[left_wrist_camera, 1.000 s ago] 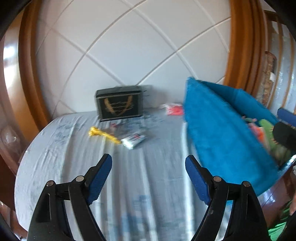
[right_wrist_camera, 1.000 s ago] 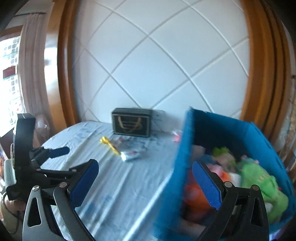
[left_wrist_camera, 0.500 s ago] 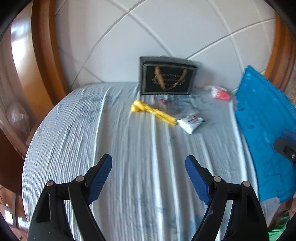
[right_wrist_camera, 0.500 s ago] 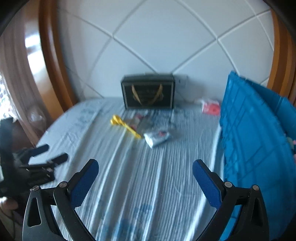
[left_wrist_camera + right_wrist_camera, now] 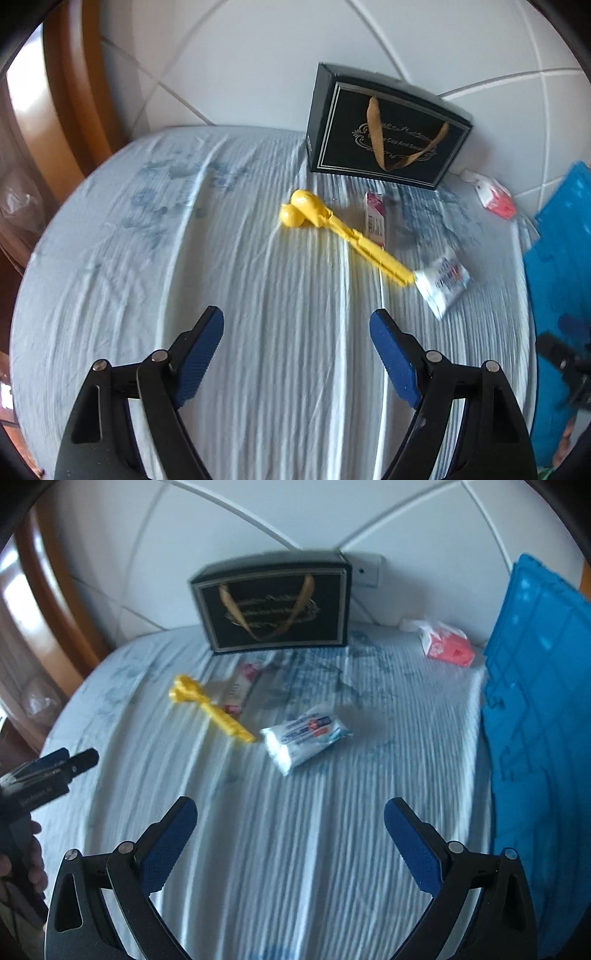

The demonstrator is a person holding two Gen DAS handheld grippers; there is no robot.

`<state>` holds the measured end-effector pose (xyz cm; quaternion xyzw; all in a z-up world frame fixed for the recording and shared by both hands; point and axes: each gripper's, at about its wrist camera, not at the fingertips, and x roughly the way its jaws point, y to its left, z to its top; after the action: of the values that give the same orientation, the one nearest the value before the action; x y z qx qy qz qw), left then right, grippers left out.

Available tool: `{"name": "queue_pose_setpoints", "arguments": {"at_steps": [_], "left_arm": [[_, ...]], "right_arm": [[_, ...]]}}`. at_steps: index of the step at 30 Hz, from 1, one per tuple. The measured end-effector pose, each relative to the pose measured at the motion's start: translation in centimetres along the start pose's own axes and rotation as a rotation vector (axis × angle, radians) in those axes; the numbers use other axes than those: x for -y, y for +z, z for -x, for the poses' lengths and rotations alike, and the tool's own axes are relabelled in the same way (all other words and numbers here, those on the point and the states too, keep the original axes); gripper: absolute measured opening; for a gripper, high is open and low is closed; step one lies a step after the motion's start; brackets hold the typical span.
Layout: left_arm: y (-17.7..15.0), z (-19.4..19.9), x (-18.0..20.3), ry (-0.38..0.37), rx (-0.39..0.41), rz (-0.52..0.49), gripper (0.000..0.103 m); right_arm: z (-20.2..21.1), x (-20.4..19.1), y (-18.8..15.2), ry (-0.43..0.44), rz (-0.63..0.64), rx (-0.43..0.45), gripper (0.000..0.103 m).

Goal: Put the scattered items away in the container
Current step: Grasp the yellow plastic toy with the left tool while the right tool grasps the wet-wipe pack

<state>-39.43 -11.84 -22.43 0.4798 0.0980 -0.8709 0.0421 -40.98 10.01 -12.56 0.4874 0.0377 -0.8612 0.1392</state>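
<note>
On the pale striped bedsheet [image 5: 229, 258] lie a yellow plastic toy [image 5: 332, 225] [image 5: 207, 701], a white wipes packet [image 5: 443, 282] [image 5: 306, 734], a small pink-and-white box [image 5: 376, 221] [image 5: 240, 686] and a red-and-white pack [image 5: 495, 195] [image 5: 447, 644]. The blue fabric container [image 5: 539, 701] [image 5: 561, 240] stands at the right. My left gripper [image 5: 295, 321] hangs open above the sheet, short of the yellow toy. My right gripper [image 5: 290, 808] is open too, nearer than the wipes packet. Nothing sits between either pair of jaws.
A black gift bag with gold handles [image 5: 384, 129] [image 5: 273, 605] leans on the white padded headboard [image 5: 229, 524]. A wooden frame [image 5: 74, 85] curves along the left. A hand [image 5: 33, 849] holds the left gripper at the right wrist view's left edge.
Both views have swung left, away from the blue container, and dropped closer to the sheet. The scattered items now look larger and nearer. Both grippers stayed open.
</note>
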Motion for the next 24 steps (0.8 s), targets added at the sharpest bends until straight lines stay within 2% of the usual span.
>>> {"name": "queue_pose_setpoints", "arguments": {"at_steps": [5,9,13,16,17,19,20,22,23,24], "left_arm": [[3.7,-6.4,2.7,-0.034,-0.023,0.055,0.081],[5.7,-11.5,4.4,-0.002,-0.037,0.102,0.081],[6.4,-15.4,4.5,0.008,-0.067,0.137,0.065],[6.1,-17.4,4.3,0.029,-0.084,0.149,0.062],[6.1,-17.2,4.4,0.044,-0.055,0.130,0.060],[5.9,-17.5,4.5,0.067,-0.047,0.082,0.049],[5.7,-17.4,4.4,0.068,-0.042,0.066,0.047],[5.2,-17.2,4.2,0.069,-0.033,0.010,0.031],[4.9,-17.0,3.9,0.060,-0.033,-0.011,0.032],[4.5,-16.6,3.4,0.043,-0.045,-0.030,0.029]], "right_arm": [[-6.2,2.8,2.5,-0.011,-0.043,-0.043,0.103],[-9.9,4.2,3.6,-0.016,-0.100,-0.056,0.103],[-13.7,5.4,4.2,0.020,-0.189,-0.078,0.103],[-16.0,5.3,4.6,0.050,-0.231,-0.094,0.103],[-16.8,5.1,4.7,0.062,-0.245,-0.101,0.103],[-18.2,4.8,4.9,0.071,-0.273,-0.115,0.103],[-18.8,4.5,5.0,0.074,-0.283,-0.118,0.103],[-19.6,3.5,5.5,0.032,-0.260,-0.109,0.103],[-19.9,2.7,5.7,0.033,-0.230,-0.107,0.101],[-20.0,1.8,5.8,0.034,-0.199,-0.102,0.090]]}}
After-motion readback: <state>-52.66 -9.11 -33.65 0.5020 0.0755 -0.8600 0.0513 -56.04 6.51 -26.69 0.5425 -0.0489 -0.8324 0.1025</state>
